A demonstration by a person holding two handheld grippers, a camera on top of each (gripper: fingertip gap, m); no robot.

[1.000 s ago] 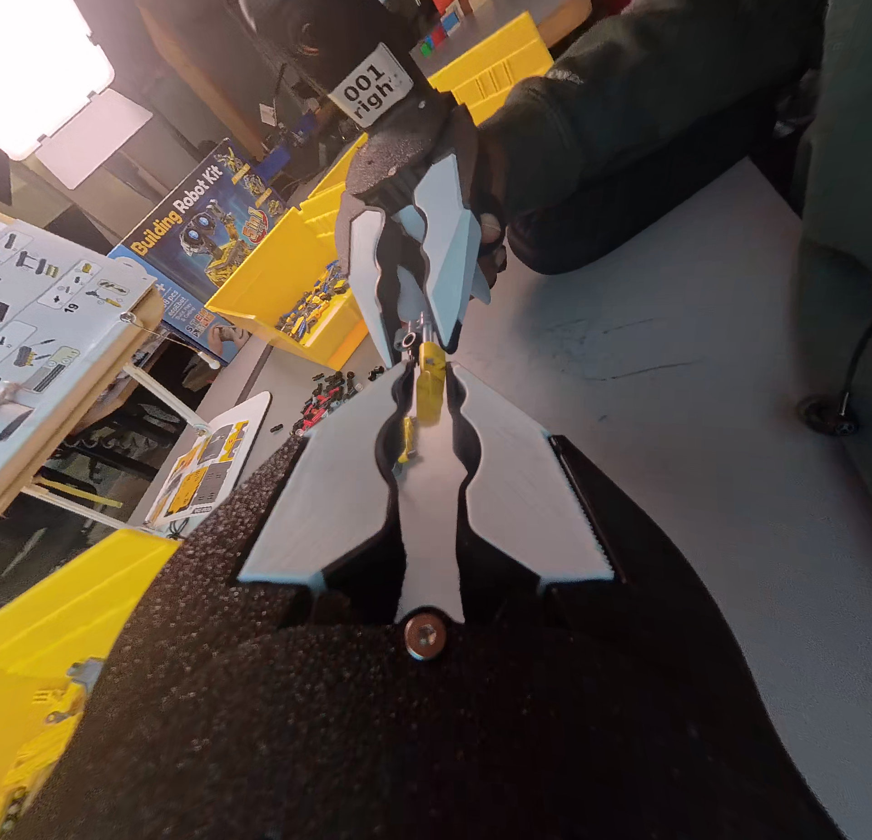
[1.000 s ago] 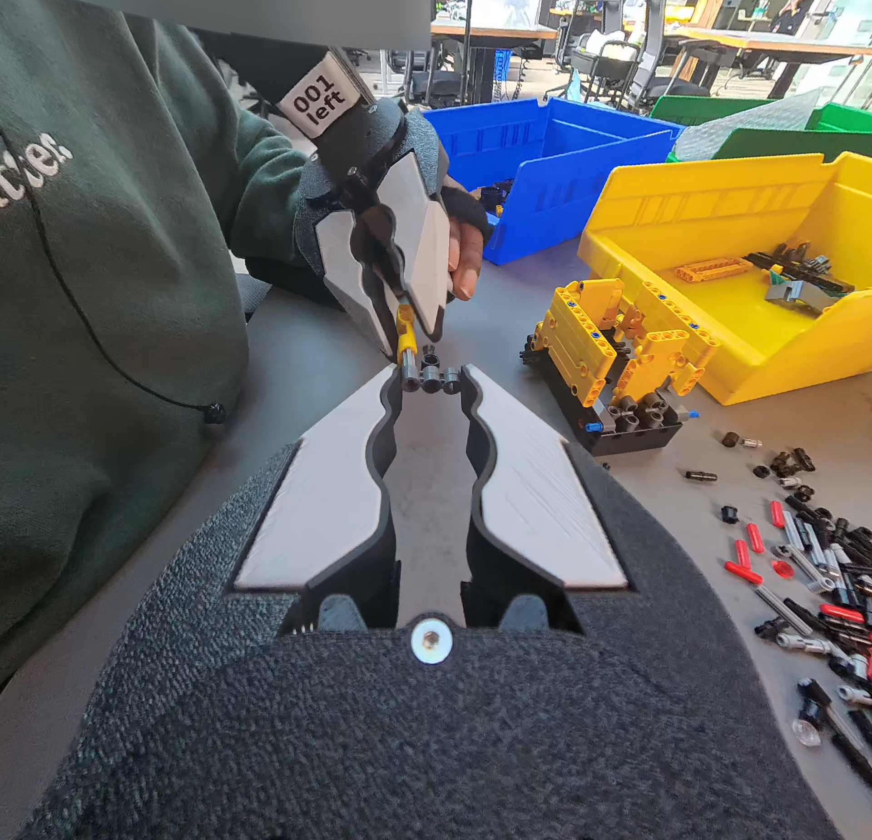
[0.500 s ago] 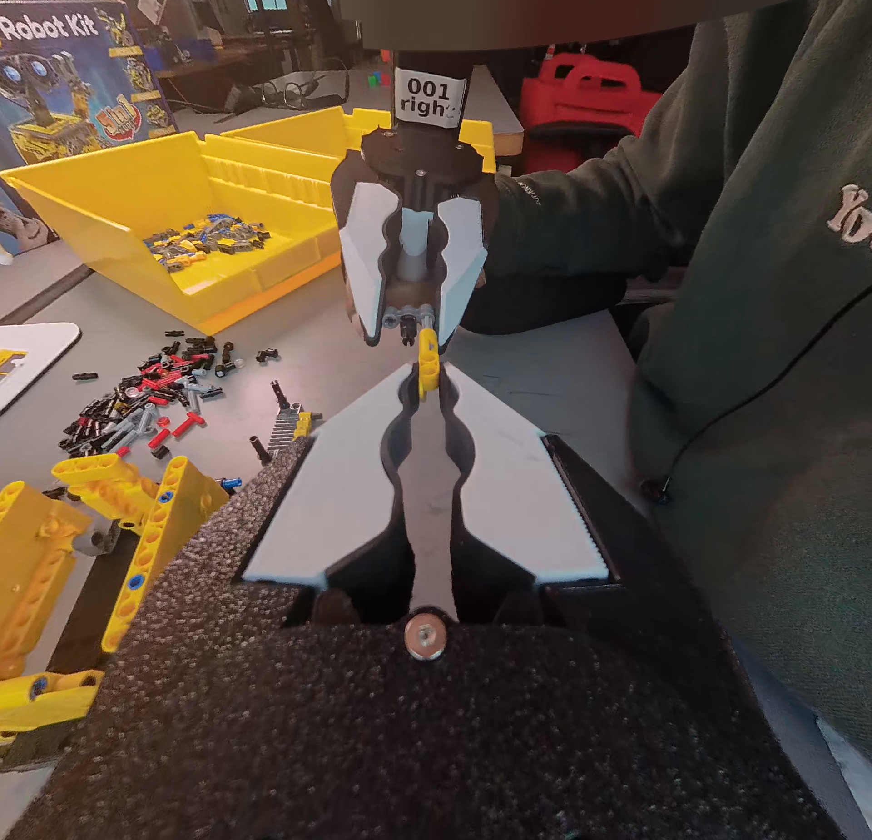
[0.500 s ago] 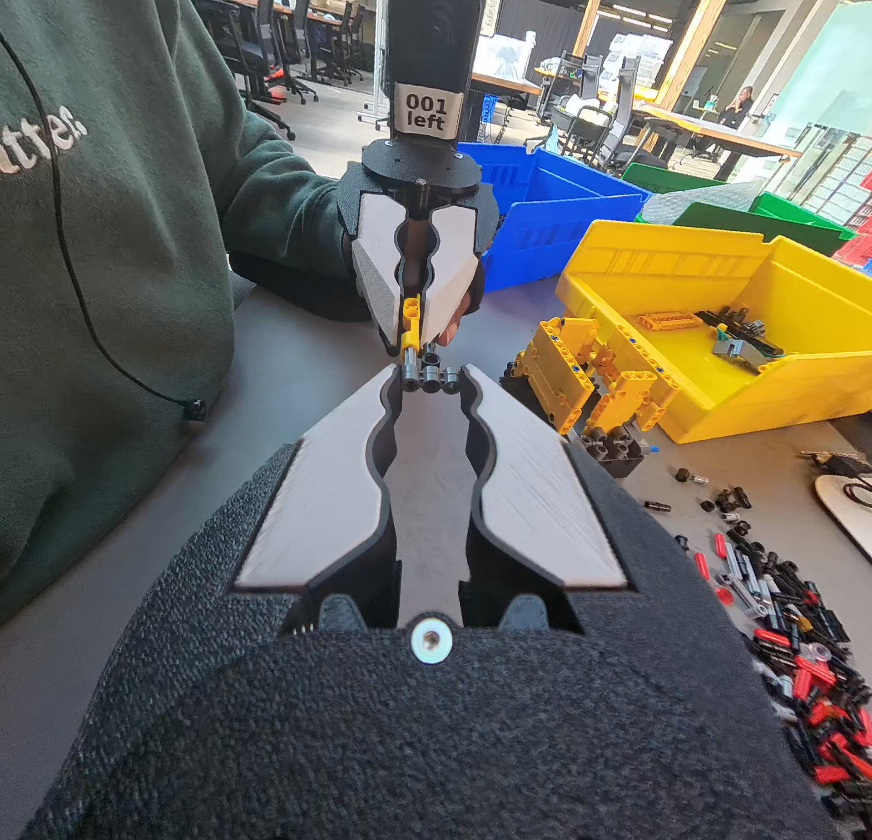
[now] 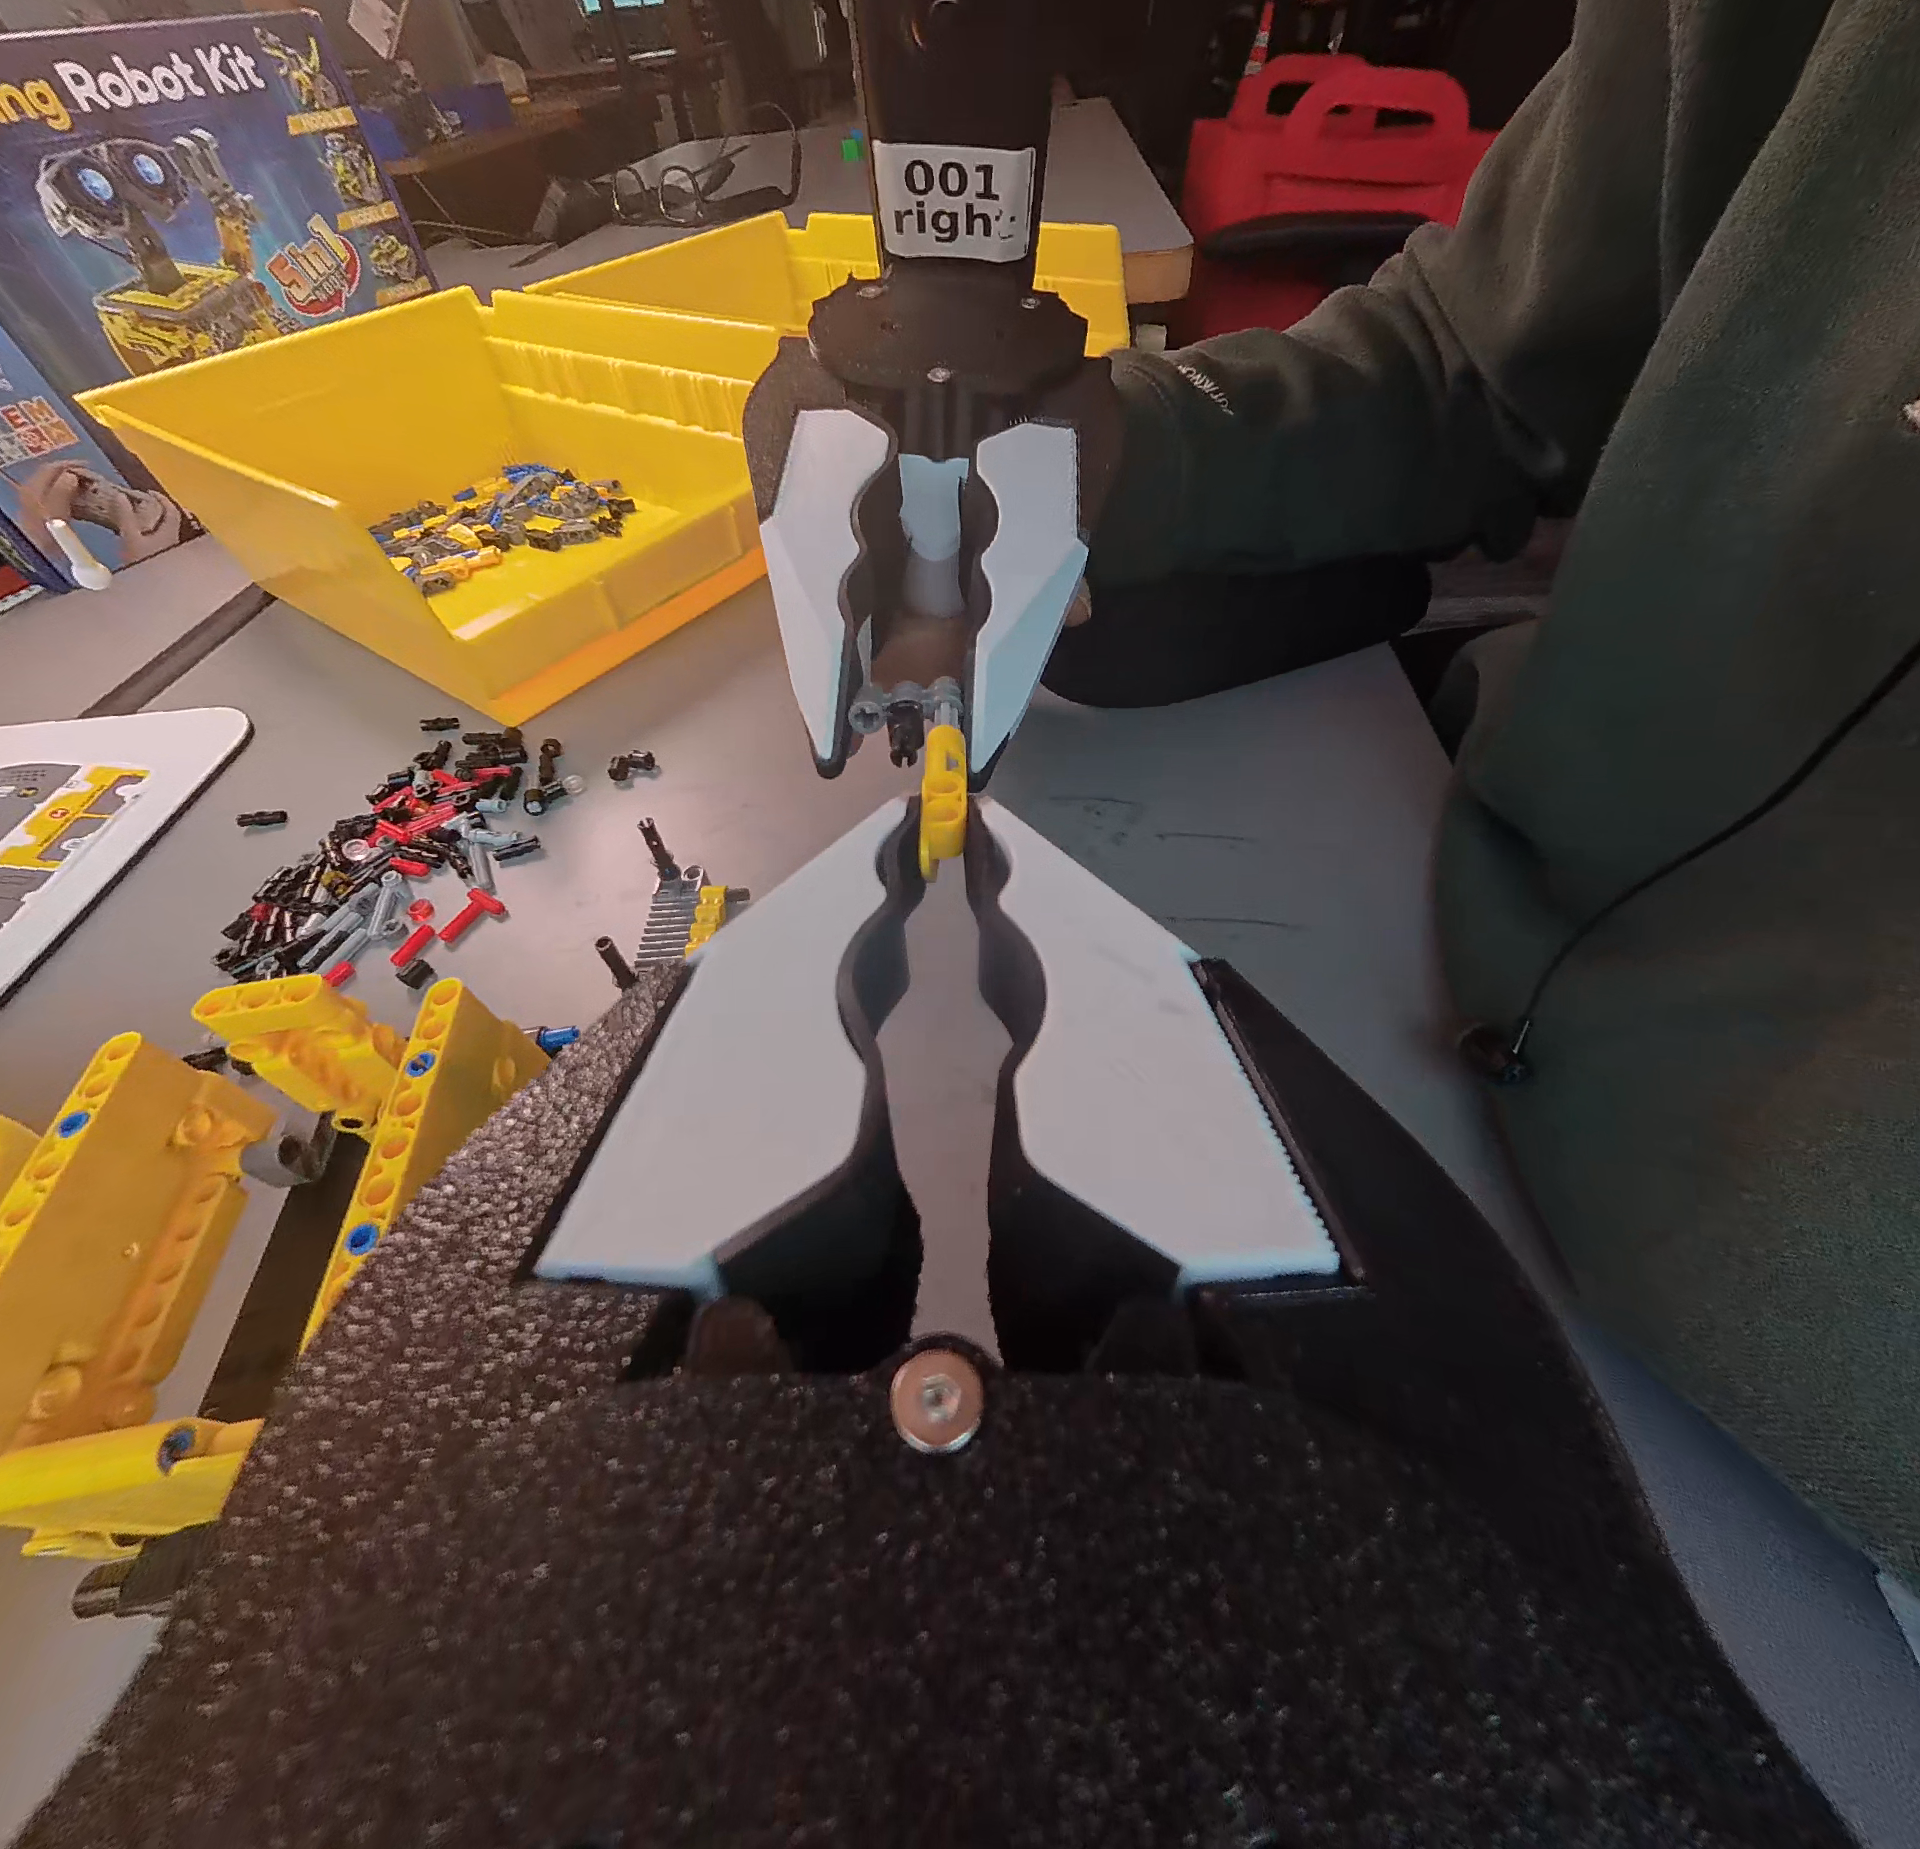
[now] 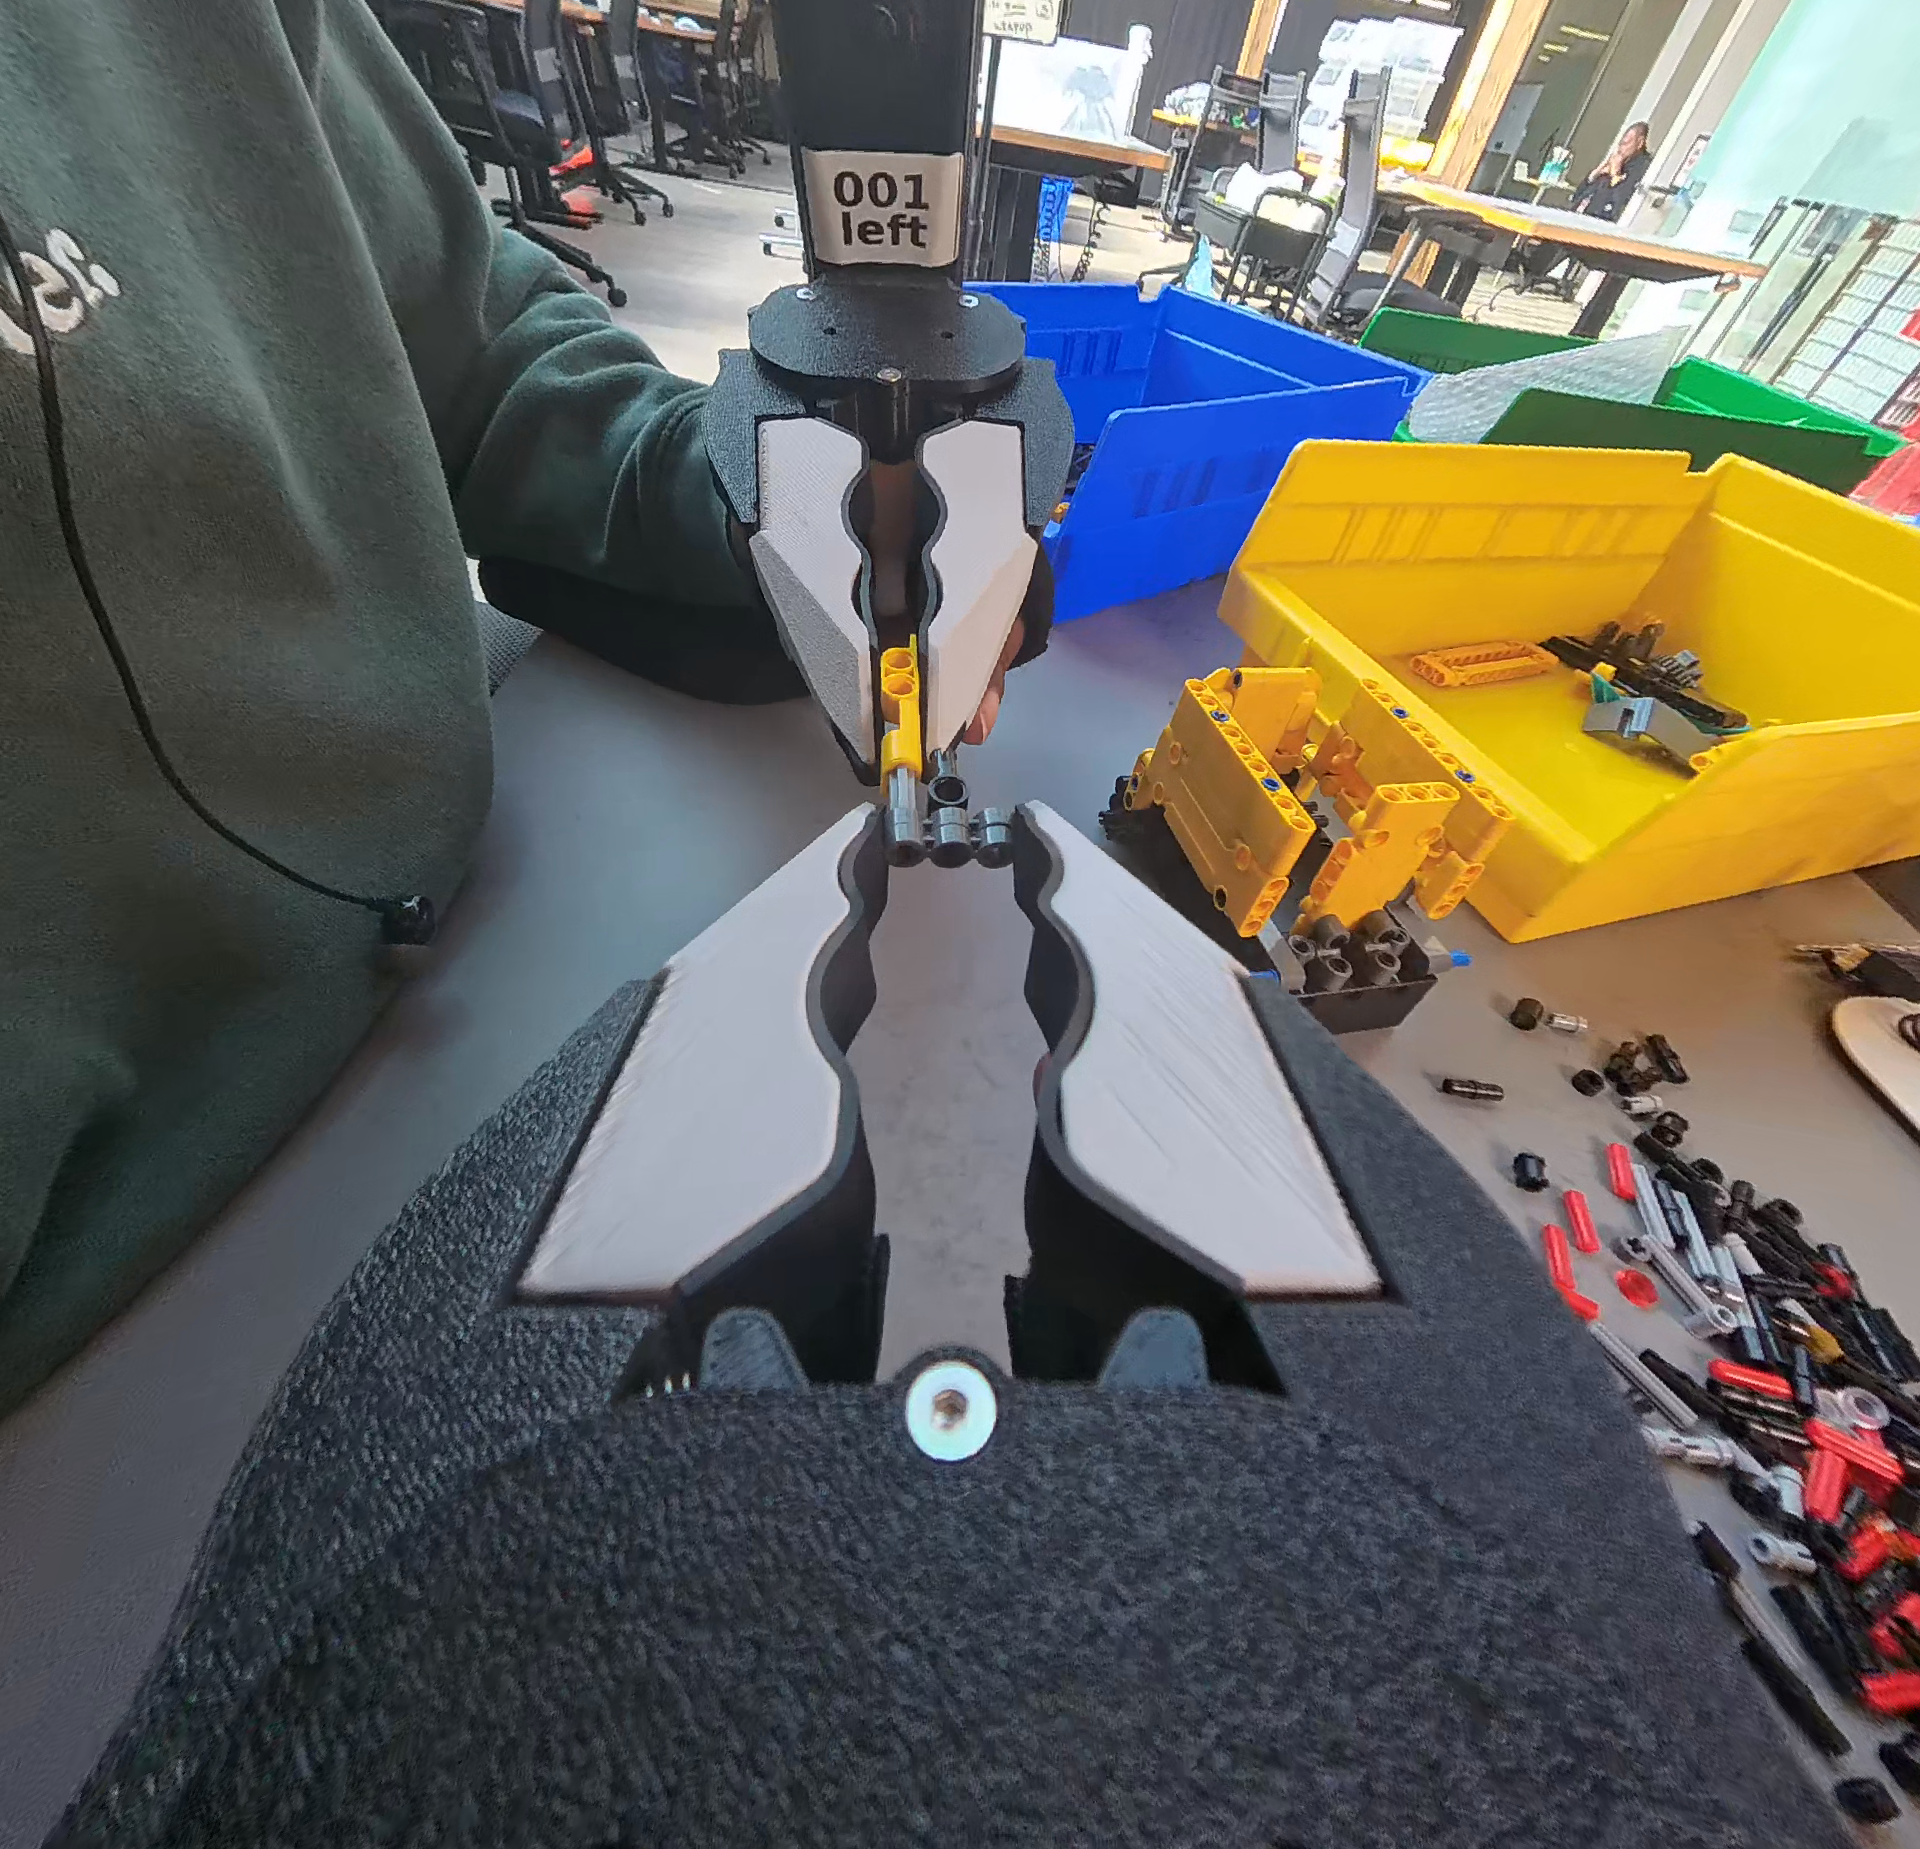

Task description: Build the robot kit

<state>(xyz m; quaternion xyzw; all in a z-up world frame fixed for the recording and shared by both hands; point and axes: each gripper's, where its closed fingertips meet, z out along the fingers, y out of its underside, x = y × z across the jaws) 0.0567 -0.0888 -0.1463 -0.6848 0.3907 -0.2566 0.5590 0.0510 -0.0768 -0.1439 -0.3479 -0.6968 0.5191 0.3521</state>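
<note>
My left gripper (image 5: 940,820) is shut on a small yellow beam (image 5: 942,800), which it holds above the grey table. My right gripper (image 6: 951,831) is shut on a dark grey connector piece (image 6: 948,829) with several round holes. The two grippers face each other, tip to tip. In the right wrist view the yellow beam (image 6: 900,708) sits in the left gripper (image 6: 902,760), and its end meets the left end of the grey connector. In the left wrist view the right gripper (image 5: 906,734) holds the grey connector (image 5: 902,710) just above the yellow beam.
A half-built yellow model (image 6: 1320,823) stands to the right, also in the left wrist view (image 5: 156,1176). Loose red, black and grey pins (image 6: 1756,1311) lie scattered. A yellow bin (image 6: 1621,594), a blue bin (image 6: 1174,428), another yellow bin (image 5: 436,480) and a kit box (image 5: 197,189) stand behind. A person's green sleeve (image 6: 239,552) is close. The grippers are tip to tip, or close to it.
Both grippers have swung round from a tilt to face each other squarely, still holding their pieces together. The views turned, so the model and loose pins now show to my left gripper's left.
</note>
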